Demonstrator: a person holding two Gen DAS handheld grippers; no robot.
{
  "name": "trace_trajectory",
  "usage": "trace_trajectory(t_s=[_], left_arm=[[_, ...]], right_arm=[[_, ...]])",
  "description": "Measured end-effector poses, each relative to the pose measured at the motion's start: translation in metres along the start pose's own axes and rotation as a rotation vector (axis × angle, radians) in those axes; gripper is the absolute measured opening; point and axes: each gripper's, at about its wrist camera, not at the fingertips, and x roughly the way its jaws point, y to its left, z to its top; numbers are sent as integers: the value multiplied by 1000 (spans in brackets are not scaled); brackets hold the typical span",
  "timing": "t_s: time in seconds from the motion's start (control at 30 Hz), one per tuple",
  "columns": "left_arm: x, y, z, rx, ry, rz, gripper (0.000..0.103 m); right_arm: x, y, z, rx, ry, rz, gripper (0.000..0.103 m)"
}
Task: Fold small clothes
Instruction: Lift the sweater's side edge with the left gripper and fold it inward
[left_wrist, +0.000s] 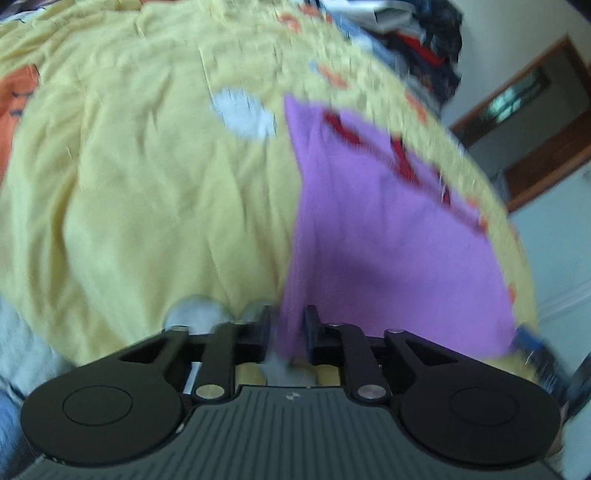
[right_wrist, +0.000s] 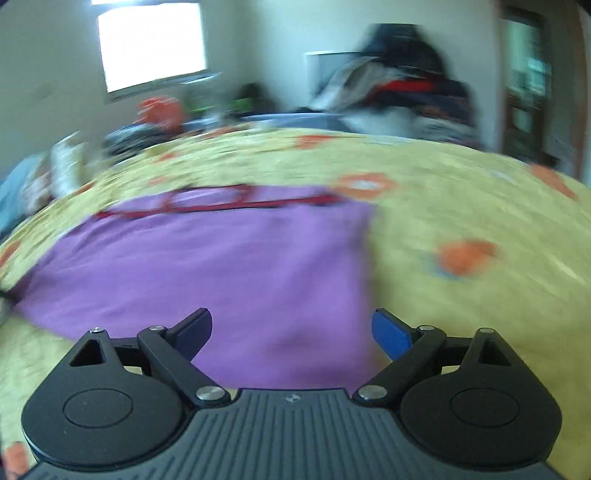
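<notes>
Most of both views is filled by the wide yellow bedspread (right_wrist: 461, 206) with orange flower prints, and on it lies my small purple garment (right_wrist: 221, 266) with dark red trim along its far edge. Behind the bed sits a blurred heap of dark clothes (right_wrist: 410, 85). My left gripper (left_wrist: 290, 328) has its jaws pinched together on a lifted edge of the purple garment (left_wrist: 369, 229). My right gripper (right_wrist: 291, 330) hangs spread wide over the cloth's near edge, gripping nothing.
</notes>
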Motion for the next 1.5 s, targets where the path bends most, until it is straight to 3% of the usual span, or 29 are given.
trace_trajectory(t_s=[0.07,0.13,0.2,0.3,0.37,0.4,0.47,0.57,0.73,0.83,0.9,1.0,1.03,1.1,1.13,1.17,1.33,1.5], left_arm=[[-3,11,27,-48,-42,-76,77],[5,17,56,-63,-70,-168,101],[22,19,85,-85,-55,-213,101],[59,22,118,-110,37,-276,102],[83,27,129,-160,91,-357,103],[94,27,133,-170,116,-359,103],[105,25,140,-153,107,-383,103],[124,26,155,-207,170,-440,103],[146,-1,183,15,266,-436,103],[157,-11,189,110,260,-461,103],[164,-5,191,89,237,-530,103],[167,-7,198,70,289,-511,103],[167,-9,197,93,284,-511,97],[169,-15,194,168,284,-475,62],[171,-14,191,166,298,-437,11],[175,-8,190,137,317,-417,7],[170,-3,184,124,282,-442,8],[158,-8,188,111,270,-436,8]], right_arm=[[15,49,7,-76,-3,56,94],[32,93,13,-138,13,116,94],[47,143,14,-239,26,134,95],[57,207,8,-426,1,123,95],[63,232,5,-457,18,147,95],[65,241,4,-454,41,164,95],[70,253,6,-431,68,155,95],[73,263,10,-407,73,148,95],[86,273,11,-388,91,126,95],[91,284,10,-407,94,104,95],[93,291,10,-421,105,101,95],[96,302,9,-447,114,93,95],[96,305,9,-450,117,93,95],[94,308,8,-454,105,111,95],[92,310,8,-459,94,110,95],[91,313,8,-473,85,102,95],[86,329,4,-598,25,50,95],[89,339,6,-645,46,76,94]])
